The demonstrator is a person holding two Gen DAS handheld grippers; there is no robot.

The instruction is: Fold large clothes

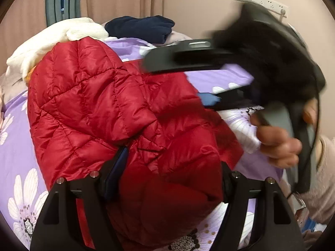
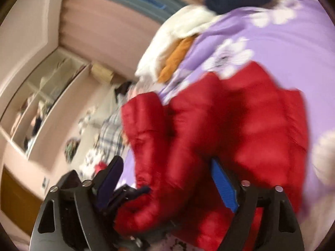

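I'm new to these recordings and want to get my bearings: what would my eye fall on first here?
The shiny red quilted jacket, bunched in the middle of the purple flowered bedspread, dominates both views. In the left wrist view the right gripper cuts in blurred from the right, jaws apart, with the hand that grips it. Behind the jacket lie a white fleecy garment and a folded navy one.

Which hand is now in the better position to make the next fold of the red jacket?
Probably the left. The left tool has its jaws open around the folded end of the red jacket, with fabric between them. The right tool, open and empty, hangs above the purple bedcover.
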